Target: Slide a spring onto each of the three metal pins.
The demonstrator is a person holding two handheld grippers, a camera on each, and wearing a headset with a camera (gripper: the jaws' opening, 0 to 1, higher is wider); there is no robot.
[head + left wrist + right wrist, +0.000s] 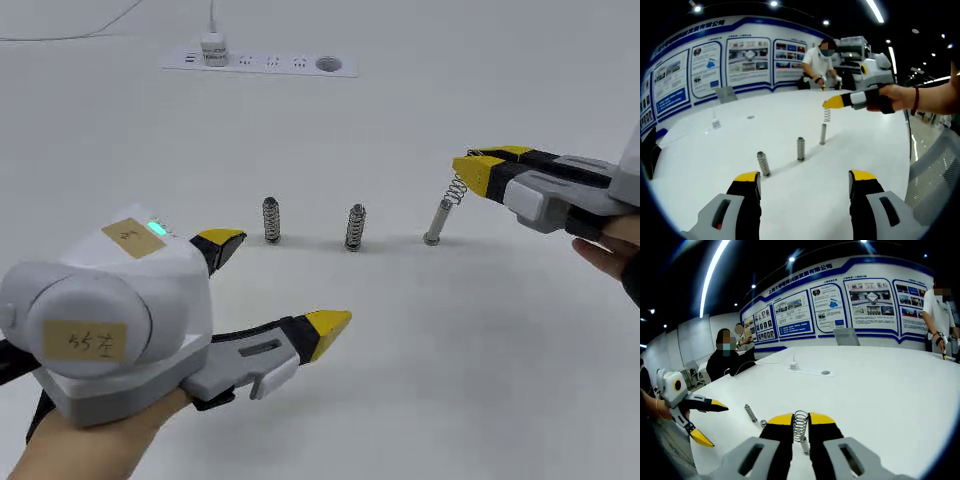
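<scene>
Three metal pins stand in a row on the white table. The left pin (271,219) and middle pin (355,227) each carry a spring. The right pin (438,220) leans, and a spring (457,188) sits over its top end, held by my right gripper (472,165), which is shut on the spring (800,425). That pin (804,445) shows just below the spring between the jaws. My left gripper (275,285) is open and holds nothing, near the front of the table. Ahead of it stand the pins (763,163) (800,148) (823,134).
A white power strip (258,62) with a plugged-in charger lies at the far edge of the table. People sit and stand beyond the table, one at its far side (819,65) and others seated (727,357). The surface around the pins is bare white table (480,340).
</scene>
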